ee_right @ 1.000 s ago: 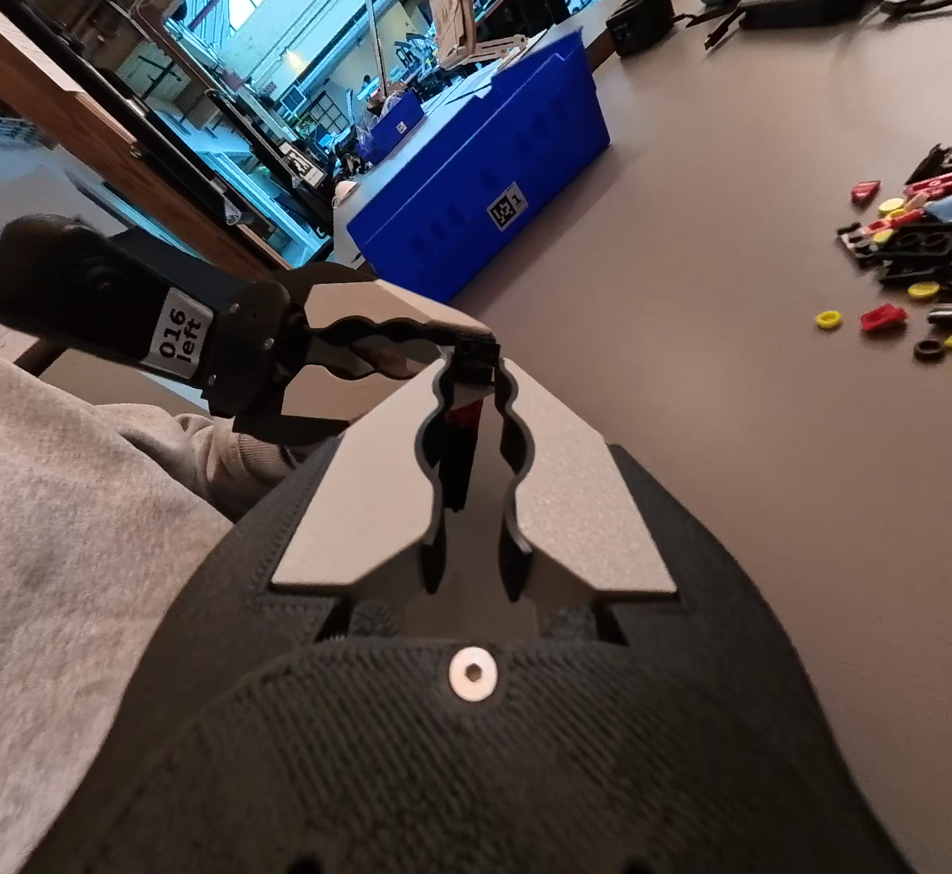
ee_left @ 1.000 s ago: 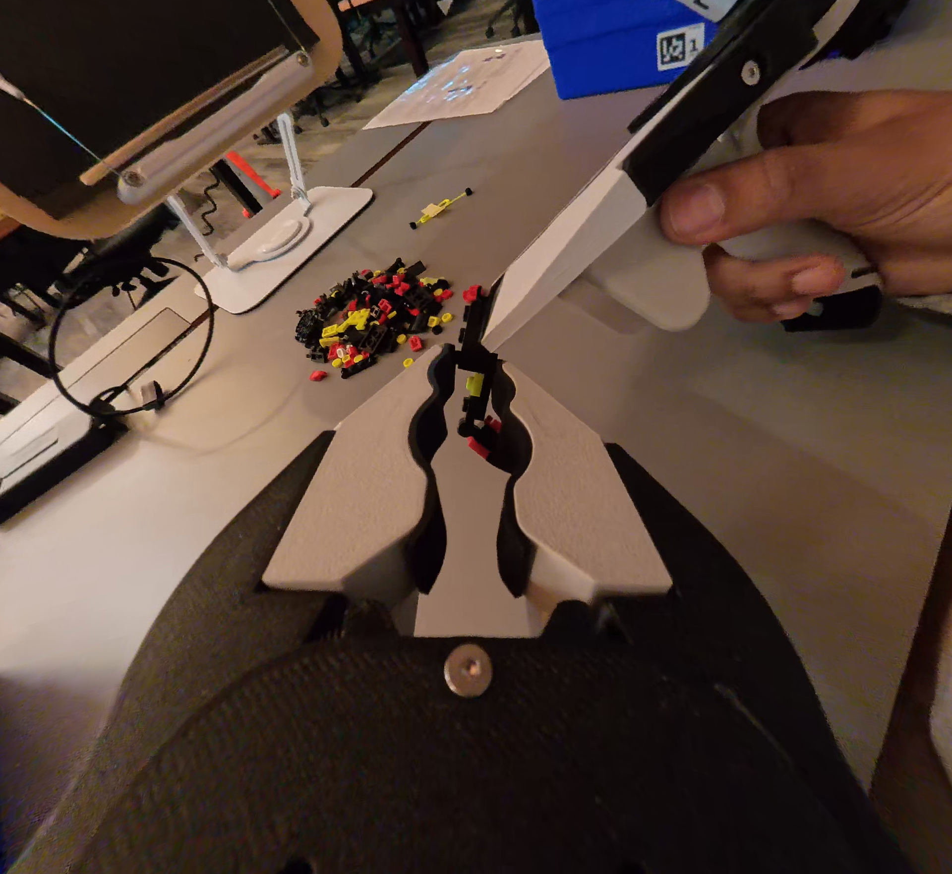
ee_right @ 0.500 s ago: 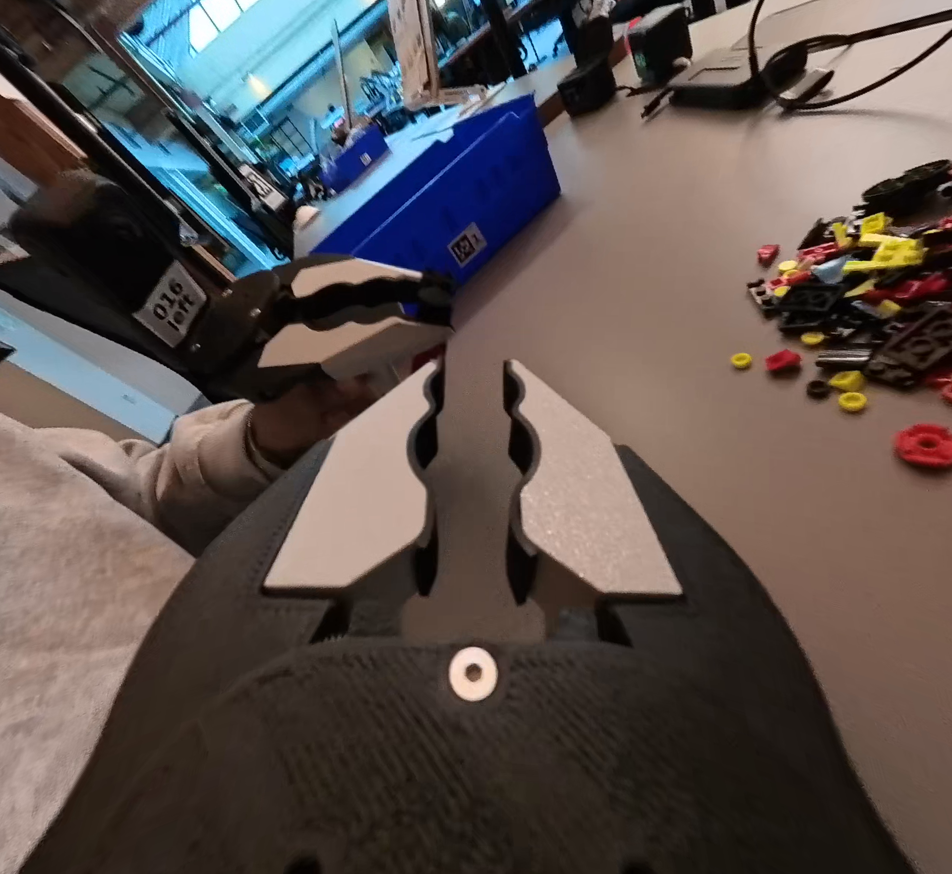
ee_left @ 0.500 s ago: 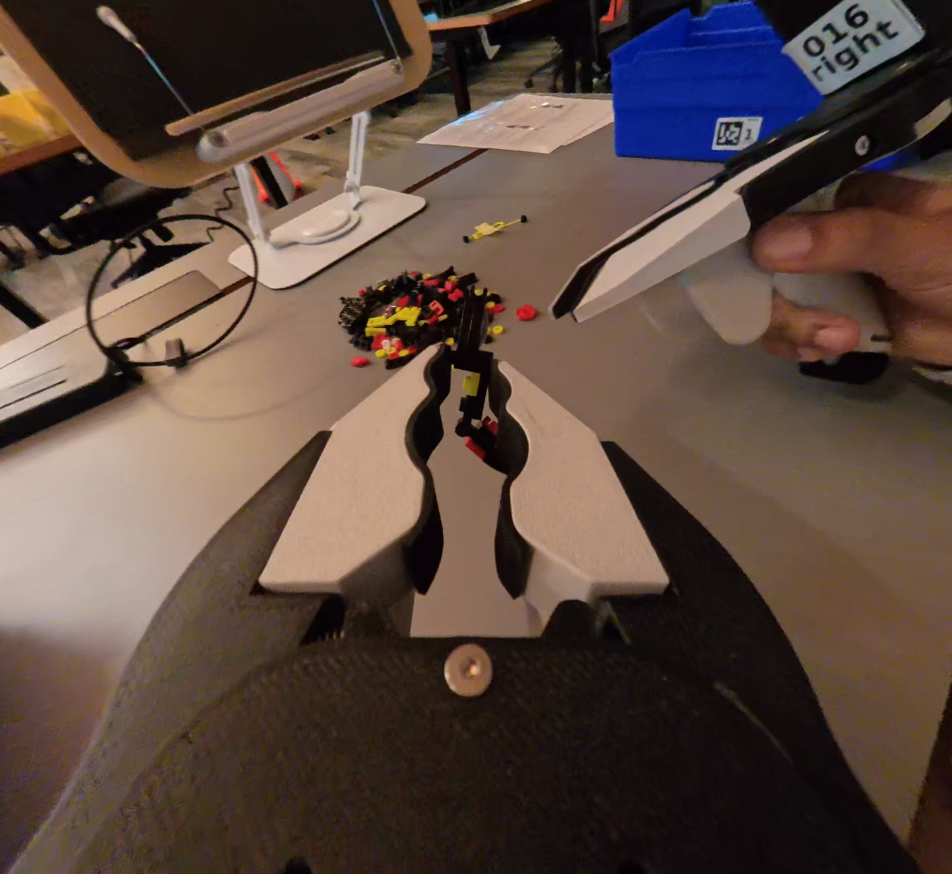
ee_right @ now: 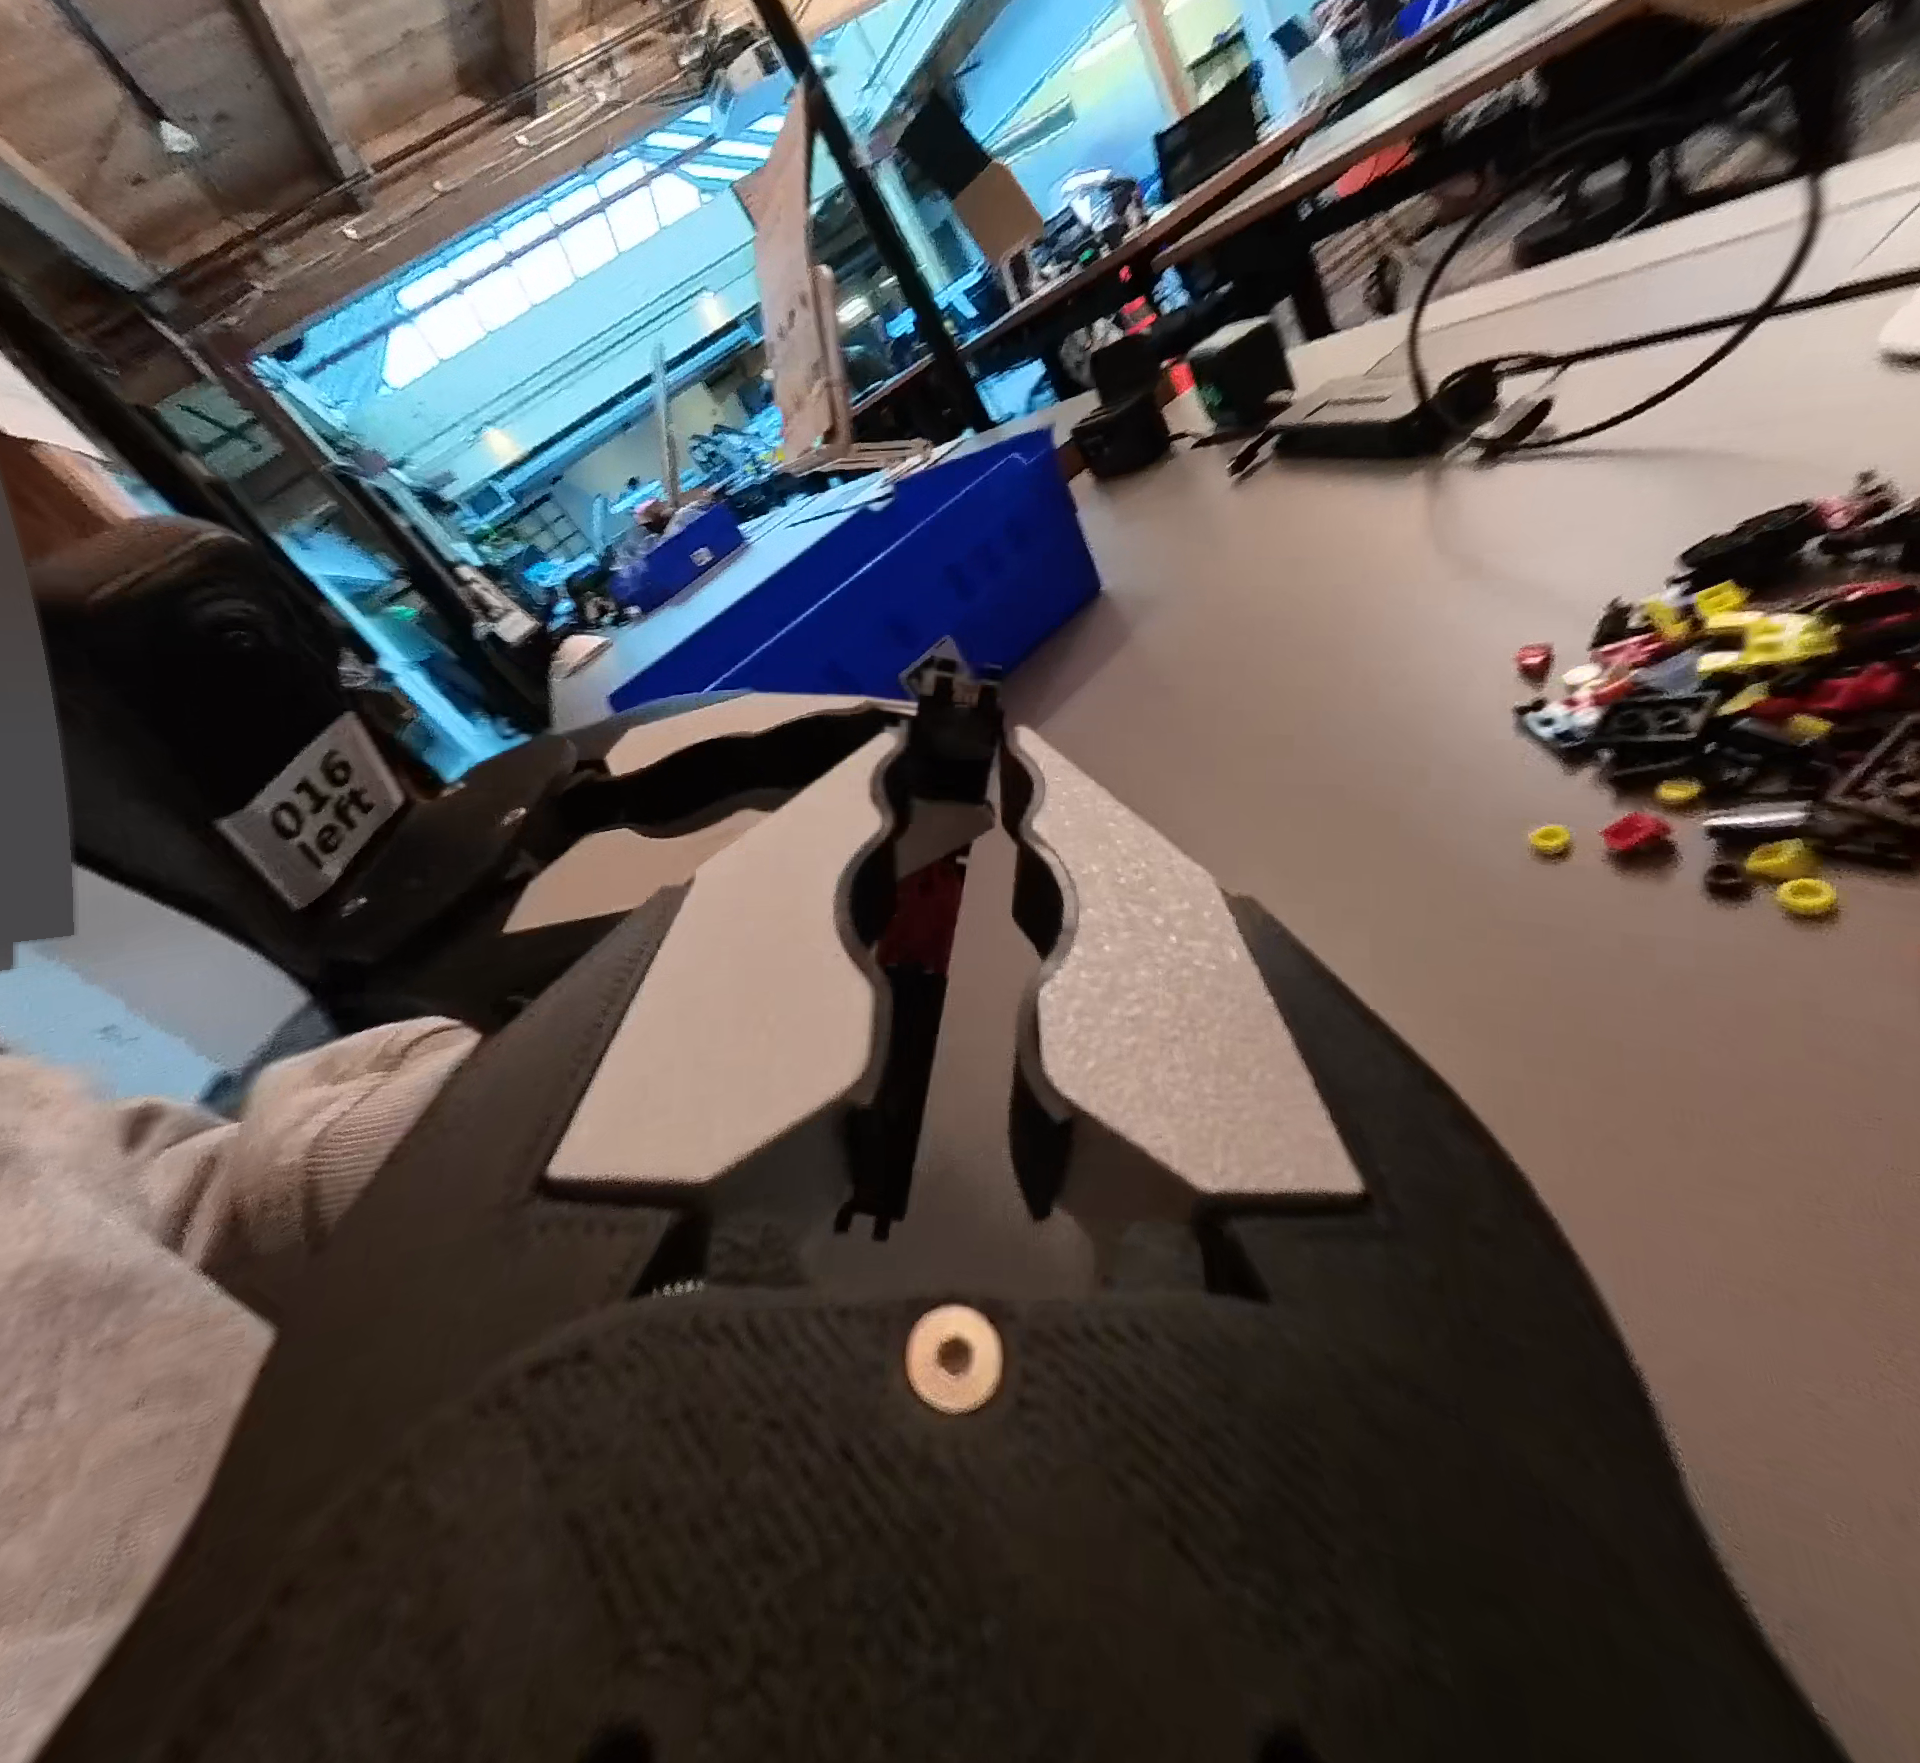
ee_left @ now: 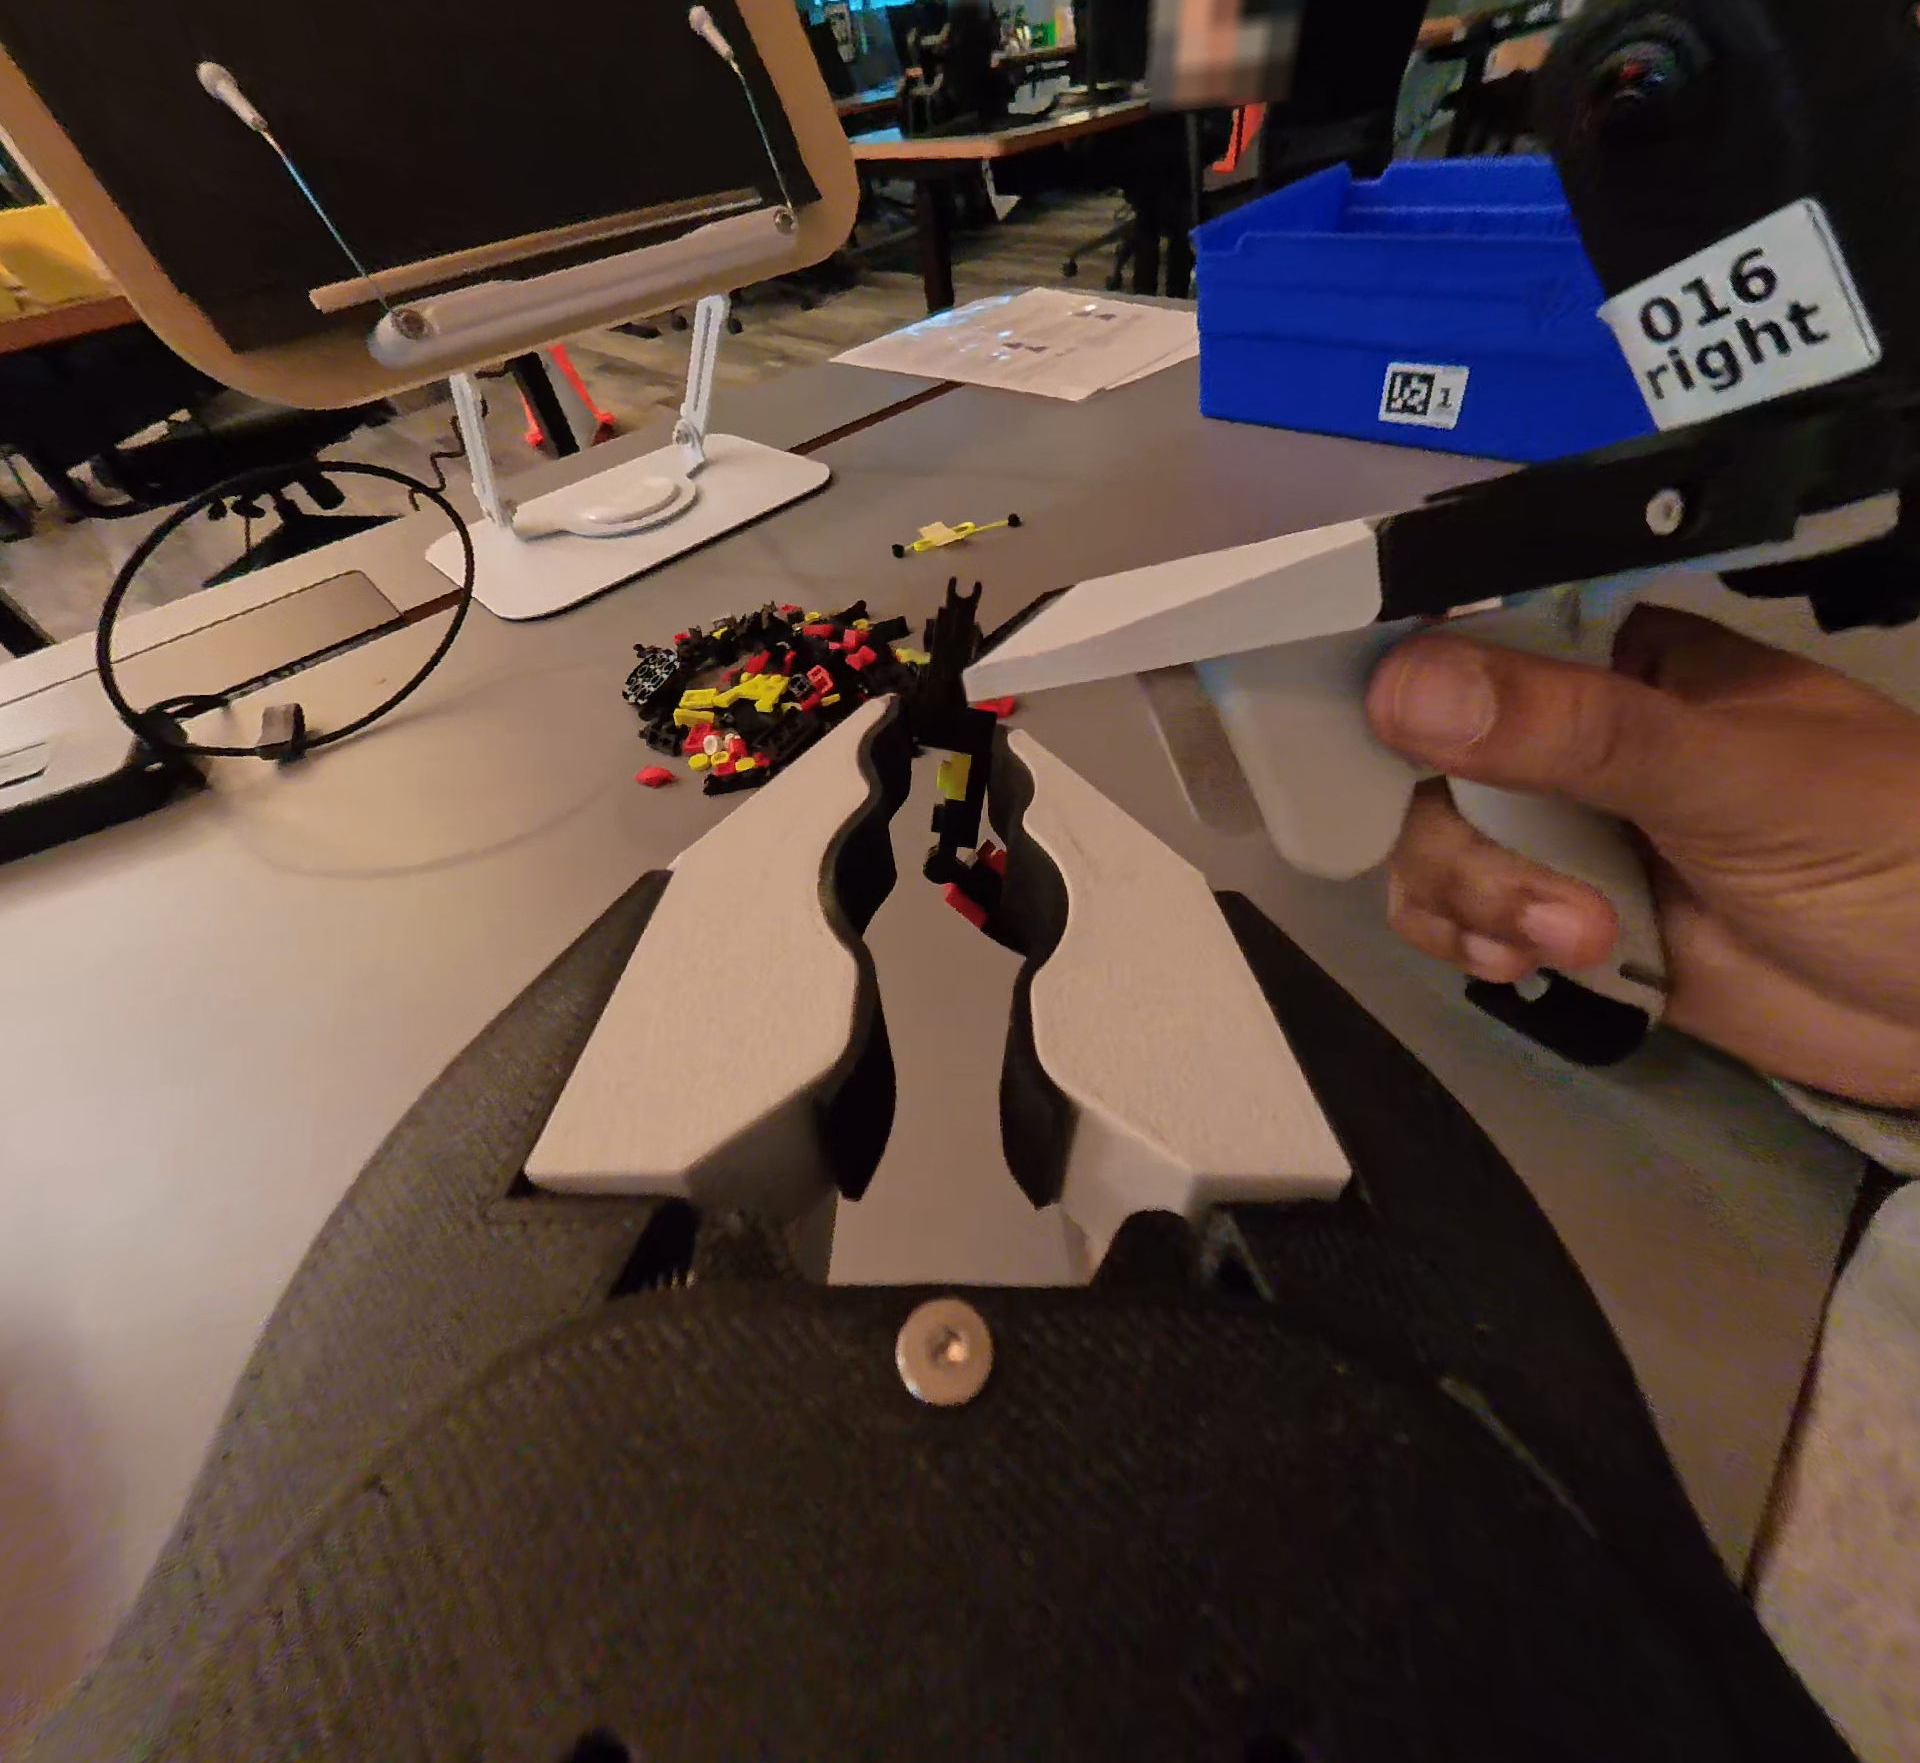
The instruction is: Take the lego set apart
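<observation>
Now both grippers meet: left gripper [ee_left: 940,757] jaws clamp the lego assembly [ee_left: 958,783], right gripper [ee_right: 940,757] jaws closing on its top

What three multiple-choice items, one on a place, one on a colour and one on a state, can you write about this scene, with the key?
1. Where does the pile of loose pieces lie?
A. In the bin
B. On the table
C. On the white stand base

2. What colour is the bin?
A. Blue
B. Green
C. Red

3. In what state is the left gripper?
A. Open and empty
B. Lying on the table
C. Shut on the lego assembly

Key:
1 B: the pile of loose pieces rests on the bare grey table, beyond the left gripper.
2 A: the bin at the far side of the table is plainly blue.
3 C: the fingers of the left gripper press on both sides of the black, yellow and red lego assembly, held above the table.
</observation>
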Demonstrator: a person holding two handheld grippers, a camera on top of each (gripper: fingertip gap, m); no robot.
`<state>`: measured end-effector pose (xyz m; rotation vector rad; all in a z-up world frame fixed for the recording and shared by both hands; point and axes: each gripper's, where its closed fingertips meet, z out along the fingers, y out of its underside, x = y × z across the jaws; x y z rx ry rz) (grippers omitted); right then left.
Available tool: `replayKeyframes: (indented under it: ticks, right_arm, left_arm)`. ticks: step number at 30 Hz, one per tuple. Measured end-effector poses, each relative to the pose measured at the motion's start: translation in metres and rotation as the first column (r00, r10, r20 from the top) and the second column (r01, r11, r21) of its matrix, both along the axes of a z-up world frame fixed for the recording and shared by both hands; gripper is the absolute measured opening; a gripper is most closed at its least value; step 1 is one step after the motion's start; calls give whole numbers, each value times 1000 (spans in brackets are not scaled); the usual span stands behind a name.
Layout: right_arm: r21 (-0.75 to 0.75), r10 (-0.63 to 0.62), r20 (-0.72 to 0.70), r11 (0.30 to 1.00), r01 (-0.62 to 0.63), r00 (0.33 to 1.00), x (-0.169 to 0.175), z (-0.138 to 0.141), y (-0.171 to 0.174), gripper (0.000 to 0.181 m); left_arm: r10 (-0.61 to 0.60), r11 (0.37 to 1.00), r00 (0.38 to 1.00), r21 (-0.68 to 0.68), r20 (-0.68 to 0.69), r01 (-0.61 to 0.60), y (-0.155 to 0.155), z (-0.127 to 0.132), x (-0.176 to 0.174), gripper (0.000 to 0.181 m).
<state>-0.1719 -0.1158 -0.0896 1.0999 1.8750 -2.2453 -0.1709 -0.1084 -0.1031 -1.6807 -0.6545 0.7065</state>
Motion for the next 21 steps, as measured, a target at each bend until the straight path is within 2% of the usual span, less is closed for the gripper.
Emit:
replayKeyframes:
  ticks: [4,8,18,21]
  right_arm:
    - [64,-58,-99,996,64,993,0,4,-3,13]
    - [50,-76,-128,995,83,989,1,7,-5,13]
    - [124,-132,-88,982,142,987,-2,4,-10,13]
    - [153,-98,-68,982,108,993,2,0,-16,13]
  left_arm:
    - [8,999,1000,32,-6,-8,-3,4,0,14]
    - [11,998,1000,57,-24,-10,-4,6,0,13]
    - [7,995,999,105,-35,-3,-1,0,-3,16]
    - [19,995,1000,95,-12,-18,-4,-3,-6,14]
